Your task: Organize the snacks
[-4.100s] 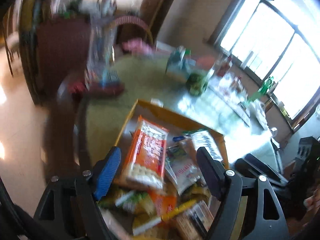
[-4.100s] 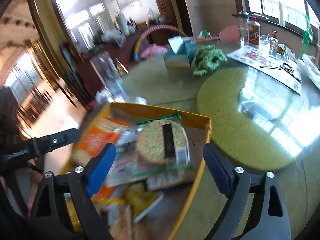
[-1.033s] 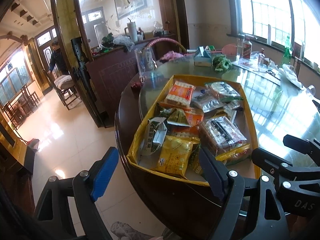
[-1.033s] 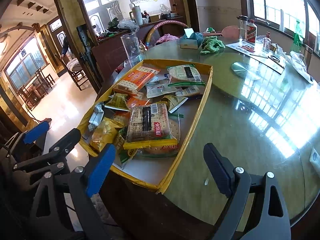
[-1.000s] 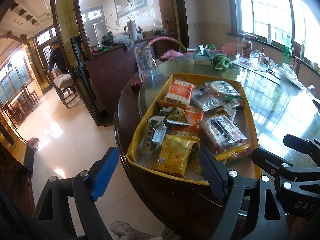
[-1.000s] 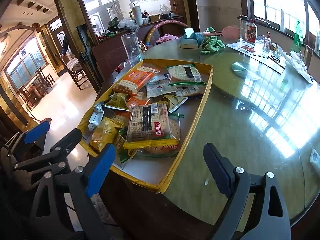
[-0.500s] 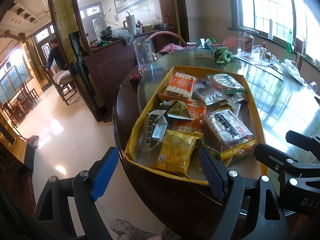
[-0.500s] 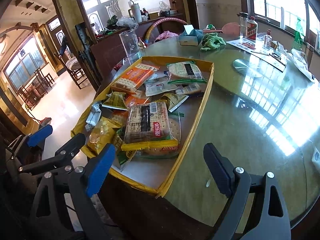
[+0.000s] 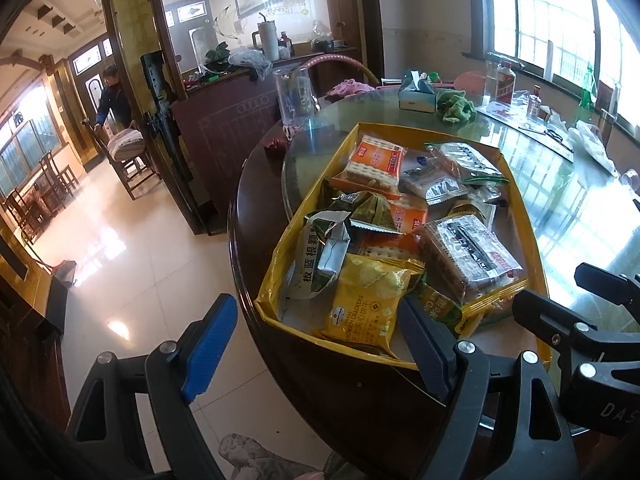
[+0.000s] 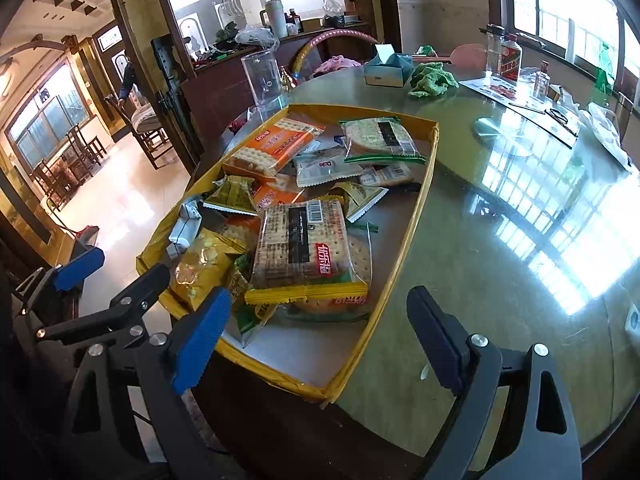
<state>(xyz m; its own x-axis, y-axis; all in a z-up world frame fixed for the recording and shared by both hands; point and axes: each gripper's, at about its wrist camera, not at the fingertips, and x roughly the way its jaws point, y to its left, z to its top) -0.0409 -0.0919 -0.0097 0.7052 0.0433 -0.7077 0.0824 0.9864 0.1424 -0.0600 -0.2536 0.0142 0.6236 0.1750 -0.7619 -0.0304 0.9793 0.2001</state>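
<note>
A shallow yellow tray [image 9: 276,258] [image 10: 420,200] full of snack packets sits at the near edge of a round glass-topped table. It holds an orange cracker pack [image 9: 376,164] [image 10: 272,144], a yellow sandwich-cracker bag [image 9: 368,304], a large clear cracker pack [image 10: 302,240] [image 9: 468,256] and a round green-edged cracker pack [image 10: 380,136]. My left gripper [image 9: 320,344] is open and empty, below the tray's near-left corner. My right gripper [image 10: 316,340] is open and empty, before the tray's near edge. Each gripper shows in the other's view.
Farther on the table [image 10: 500,240] stand a clear pitcher [image 9: 296,96], a tissue box [image 10: 386,68], a green cloth [image 10: 432,76] and bottles [image 10: 508,60]. A dark wooden sideboard [image 9: 232,120] stands behind. Tiled floor [image 9: 132,240] lies to the left.
Over four seconds both grippers have pulled back from close above the tray to the table's near edge. In the last second they shifted only slightly; the snacks have not moved.
</note>
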